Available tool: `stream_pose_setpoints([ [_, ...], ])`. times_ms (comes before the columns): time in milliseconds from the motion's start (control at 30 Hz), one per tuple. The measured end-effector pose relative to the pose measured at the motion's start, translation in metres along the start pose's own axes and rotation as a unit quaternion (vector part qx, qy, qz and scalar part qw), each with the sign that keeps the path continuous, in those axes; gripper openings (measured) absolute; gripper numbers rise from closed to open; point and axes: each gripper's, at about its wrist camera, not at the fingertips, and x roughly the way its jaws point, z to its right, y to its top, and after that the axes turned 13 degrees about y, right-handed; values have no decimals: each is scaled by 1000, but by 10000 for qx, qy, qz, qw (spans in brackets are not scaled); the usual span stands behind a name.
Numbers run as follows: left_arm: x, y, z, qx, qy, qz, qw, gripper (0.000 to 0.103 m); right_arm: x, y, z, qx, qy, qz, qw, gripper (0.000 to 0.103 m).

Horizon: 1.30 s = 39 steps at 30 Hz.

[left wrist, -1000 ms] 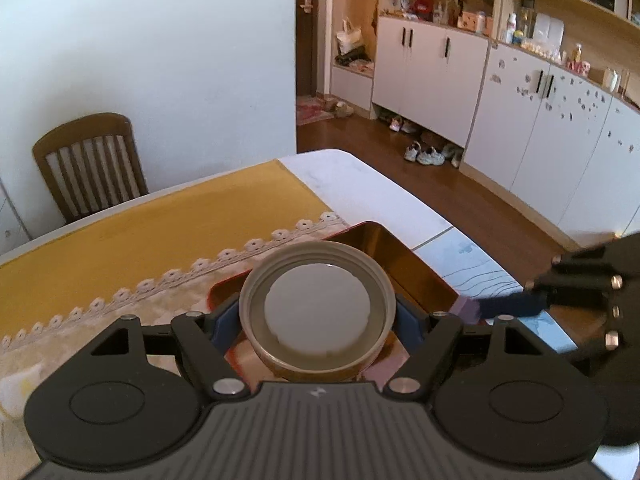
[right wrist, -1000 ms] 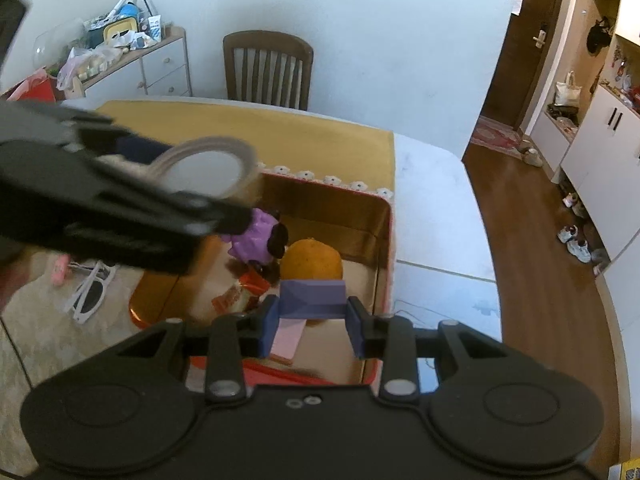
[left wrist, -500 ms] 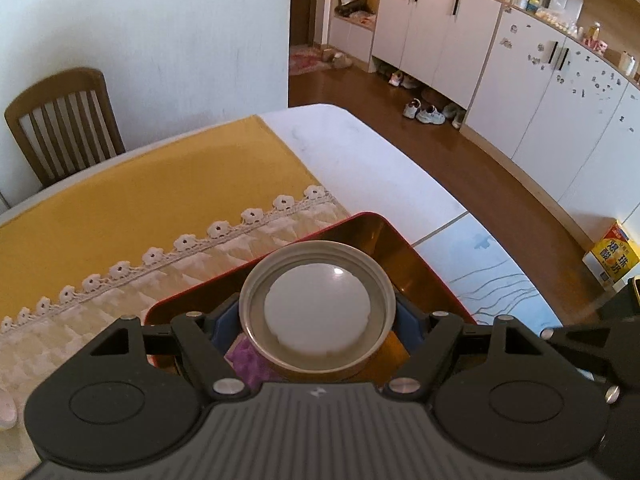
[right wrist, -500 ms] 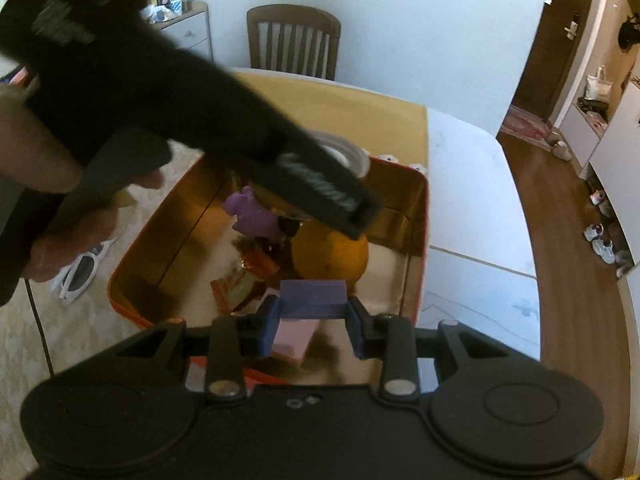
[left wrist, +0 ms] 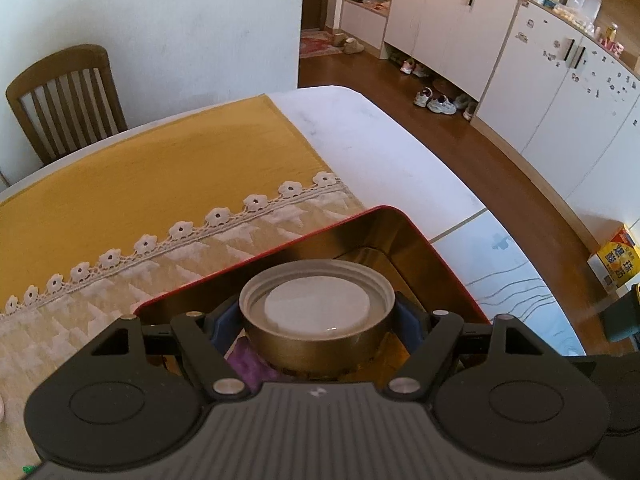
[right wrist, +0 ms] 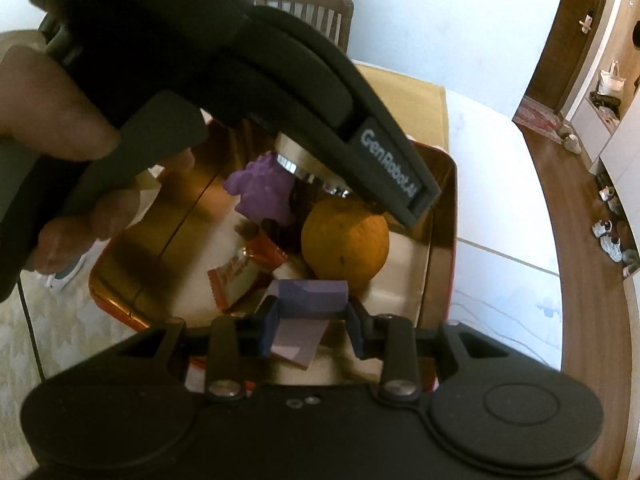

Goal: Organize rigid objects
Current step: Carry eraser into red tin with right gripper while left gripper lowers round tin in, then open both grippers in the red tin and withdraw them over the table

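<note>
My left gripper (left wrist: 318,322) is shut on a round metal jar lid (left wrist: 318,318) with a white liner, held upside down over the far part of a red-rimmed golden tin box (left wrist: 416,236). In the right wrist view the left gripper's body (right wrist: 280,80) hangs over the box (right wrist: 444,208), and the lid's edge (right wrist: 304,168) shows under it. My right gripper (right wrist: 310,316) is shut on a purple block (right wrist: 310,298) above the near part of the box. Inside lie an orange (right wrist: 344,244), a purple toy (right wrist: 260,192) and a red-and-white candy wrapper (right wrist: 244,268).
The box sits on a yellow and cream lace-edged tablecloth (left wrist: 140,184) on a white table (left wrist: 380,148). A wooden chair (left wrist: 64,96) stands at the far side. White cabinets (left wrist: 540,80) line the room to the right. Sunglasses (right wrist: 64,276) lie left of the box.
The left gripper has lowered with the lid further over the box. The right gripper has moved closer over the box with the purple block still held.
</note>
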Motion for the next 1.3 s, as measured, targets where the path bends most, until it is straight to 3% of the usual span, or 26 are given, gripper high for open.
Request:
stream_pose_setpoints([
  [700, -18, -10, -11, -129, 18, 223, 9997, 77, -18, -5, 7, 513, 58, 268, 9983, 45],
  [1033, -55, -23, -18, -130, 1, 621, 9980, 77, -42, -1, -7, 433, -20, 532, 9976, 62],
  [1200, -78, -33, -24, -150, 2, 869, 9961, 78, -52, -3, -11, 471, 12, 629, 9969, 65],
  [1300, -90, -42, -30, -236, 47, 1007, 9946, 81, -59, -3, -15, 472, 57, 700, 9964, 73],
])
